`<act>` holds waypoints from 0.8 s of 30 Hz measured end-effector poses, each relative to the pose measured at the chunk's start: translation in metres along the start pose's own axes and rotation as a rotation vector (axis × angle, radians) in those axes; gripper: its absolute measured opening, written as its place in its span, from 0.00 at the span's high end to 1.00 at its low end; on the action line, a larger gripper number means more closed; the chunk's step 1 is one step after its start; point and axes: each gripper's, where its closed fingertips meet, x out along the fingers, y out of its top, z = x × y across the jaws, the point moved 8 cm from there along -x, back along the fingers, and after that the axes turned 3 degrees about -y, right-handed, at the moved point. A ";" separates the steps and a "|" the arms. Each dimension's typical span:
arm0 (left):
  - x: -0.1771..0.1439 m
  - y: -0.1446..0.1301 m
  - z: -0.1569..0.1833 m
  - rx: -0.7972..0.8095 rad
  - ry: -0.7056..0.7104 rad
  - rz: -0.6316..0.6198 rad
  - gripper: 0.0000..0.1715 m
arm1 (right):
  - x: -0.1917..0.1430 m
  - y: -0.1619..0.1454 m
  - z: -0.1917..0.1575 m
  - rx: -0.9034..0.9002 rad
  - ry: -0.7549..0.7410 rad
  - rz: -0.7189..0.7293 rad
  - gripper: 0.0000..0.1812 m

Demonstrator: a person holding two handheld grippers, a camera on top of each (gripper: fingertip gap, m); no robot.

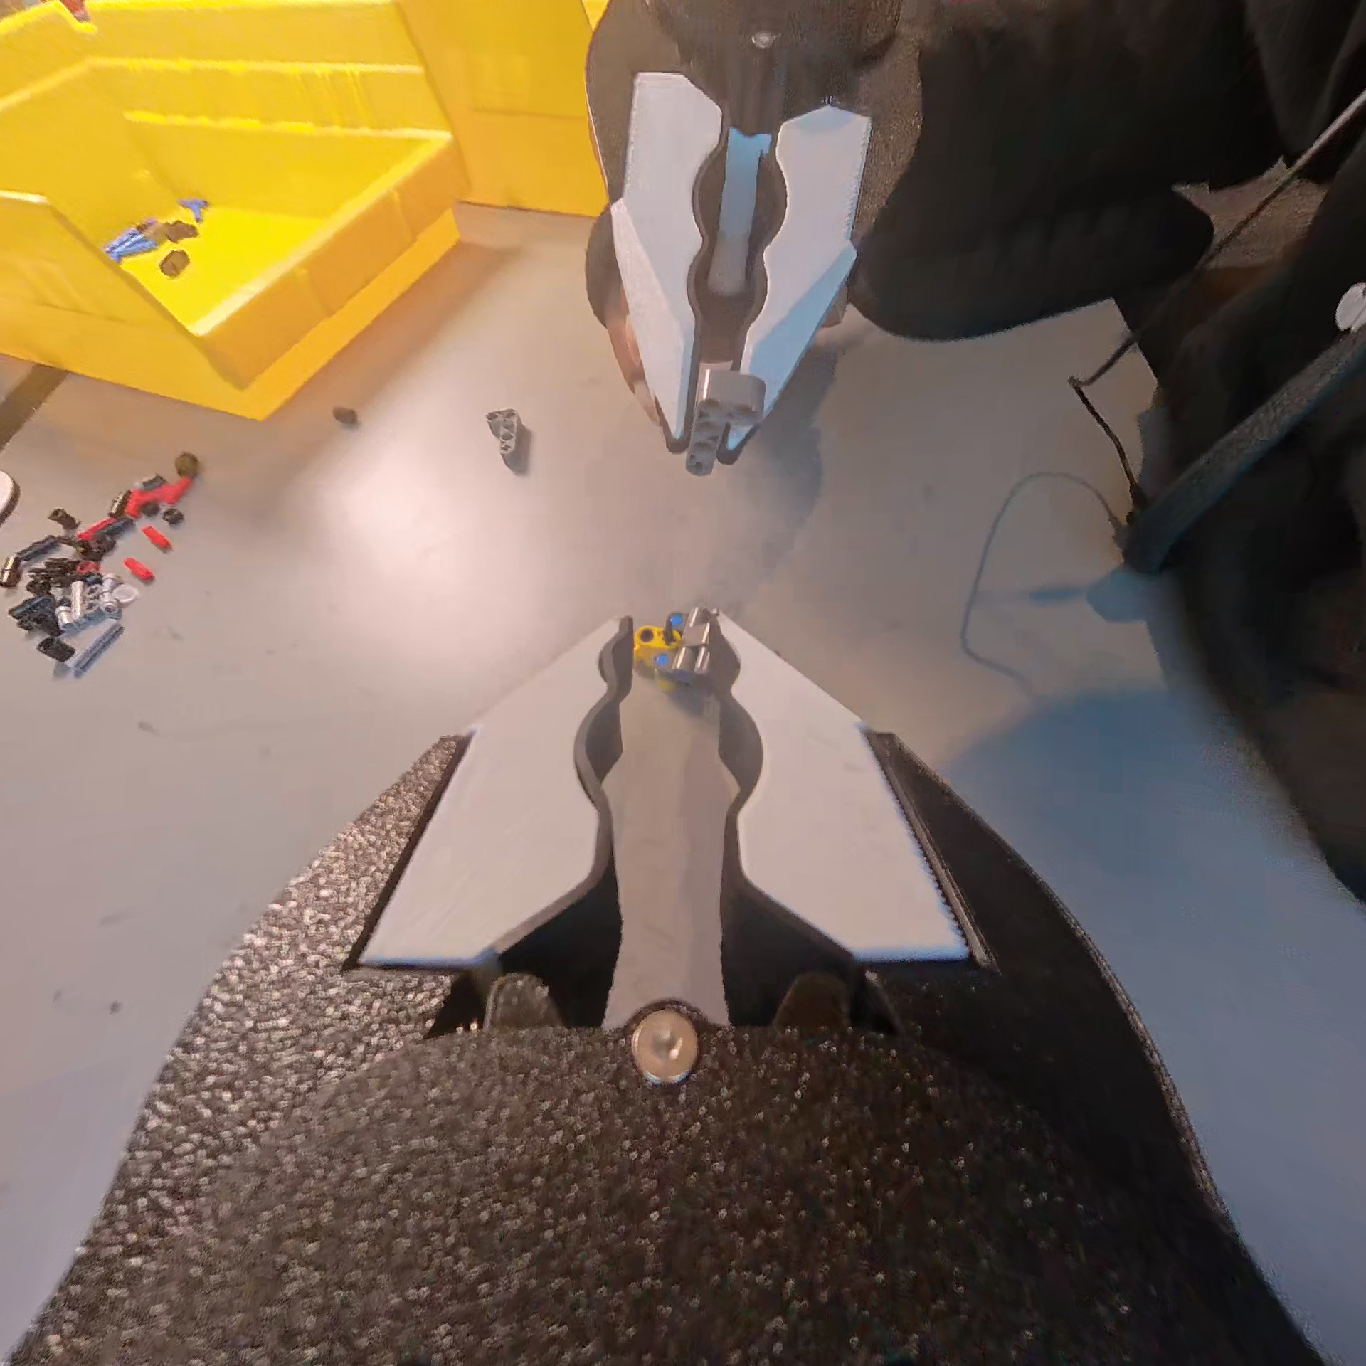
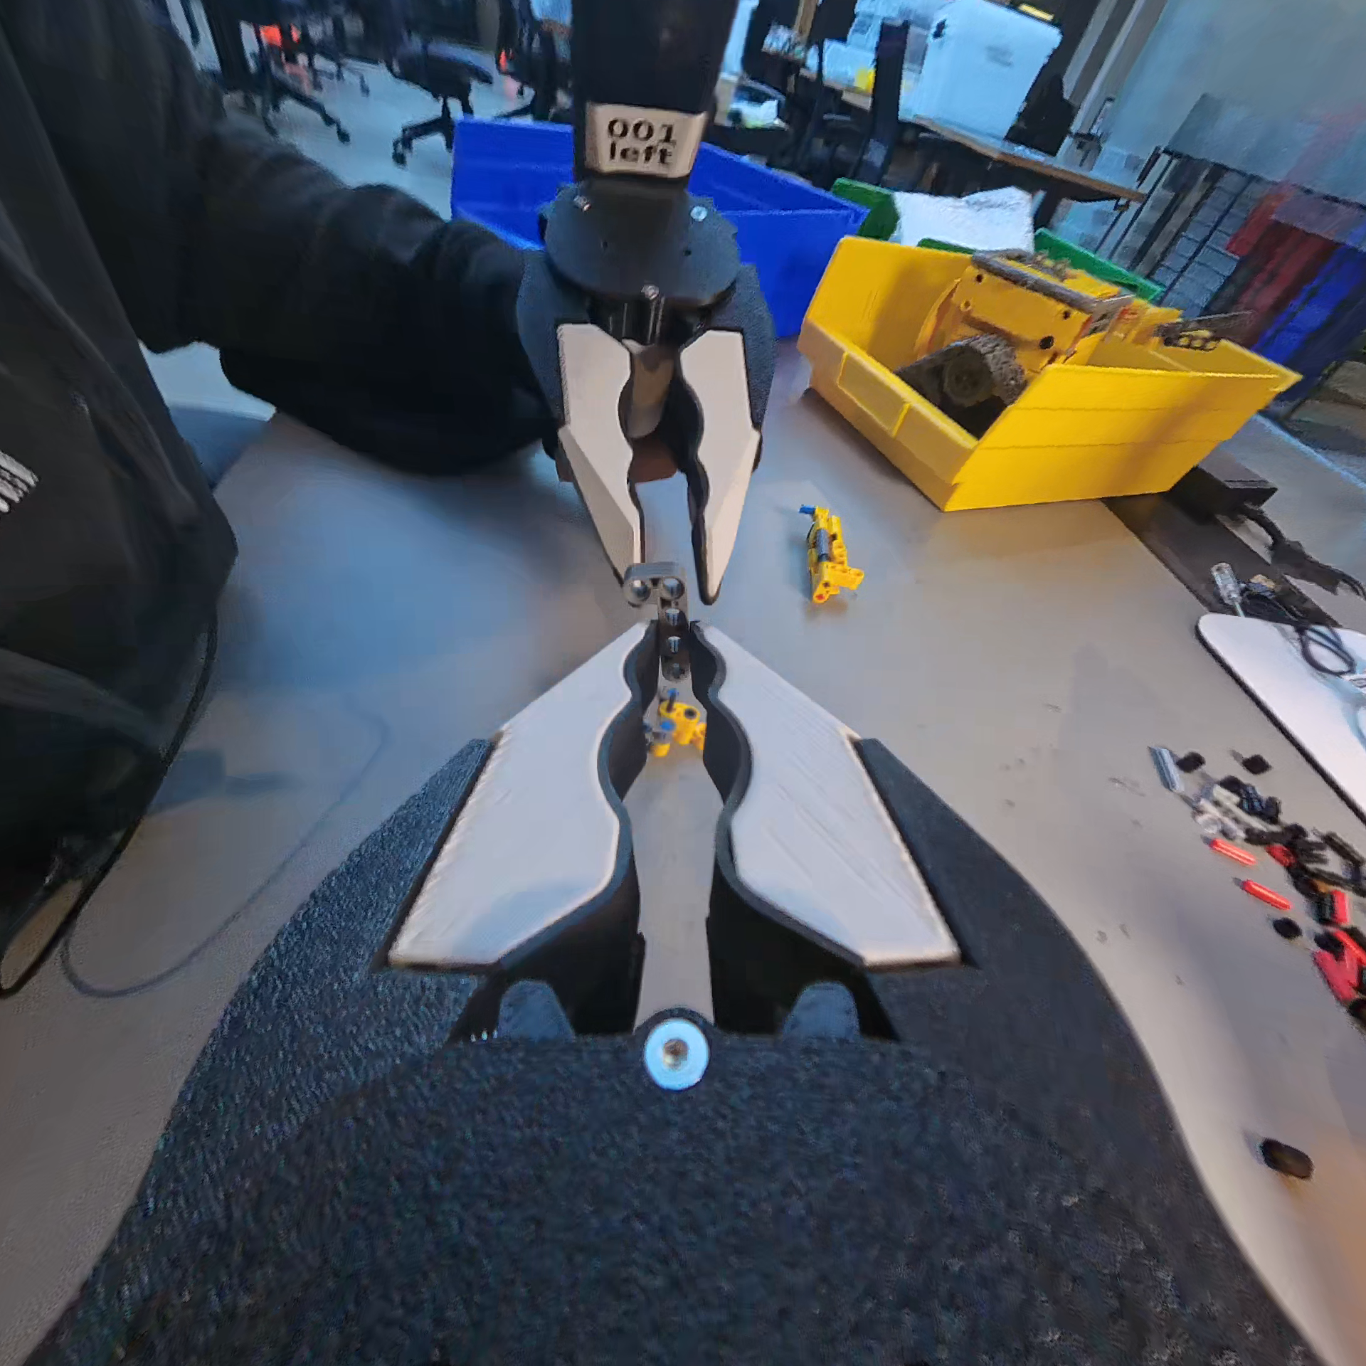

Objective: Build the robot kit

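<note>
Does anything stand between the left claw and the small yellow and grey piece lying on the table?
Nothing visible does. The left claw is open, and the yellow and grey piece shows uncovered between its tips on the table. The right claw, shut on a grey beam, is farther off, beyond the piece.

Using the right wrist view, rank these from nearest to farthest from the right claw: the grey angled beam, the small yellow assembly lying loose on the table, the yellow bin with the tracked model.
1. Grey angled beam: gripped in the right claw.
2. Small yellow assembly: ahead, slightly right, on the table.
3. Yellow bin: far right, behind it.
</note>
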 end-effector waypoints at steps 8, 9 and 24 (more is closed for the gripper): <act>0.022 -0.009 0.015 0.208 0.052 -0.157 0.91 | 0.013 -0.015 -0.016 -0.130 0.062 -0.113 0.96; 0.024 -0.009 0.016 0.259 0.076 -0.171 0.91 | 0.013 -0.014 -0.015 -0.125 0.060 -0.107 0.96; 0.028 0.005 0.015 0.210 0.094 -0.064 0.96 | -0.002 -0.001 0.002 0.126 0.083 0.101 0.96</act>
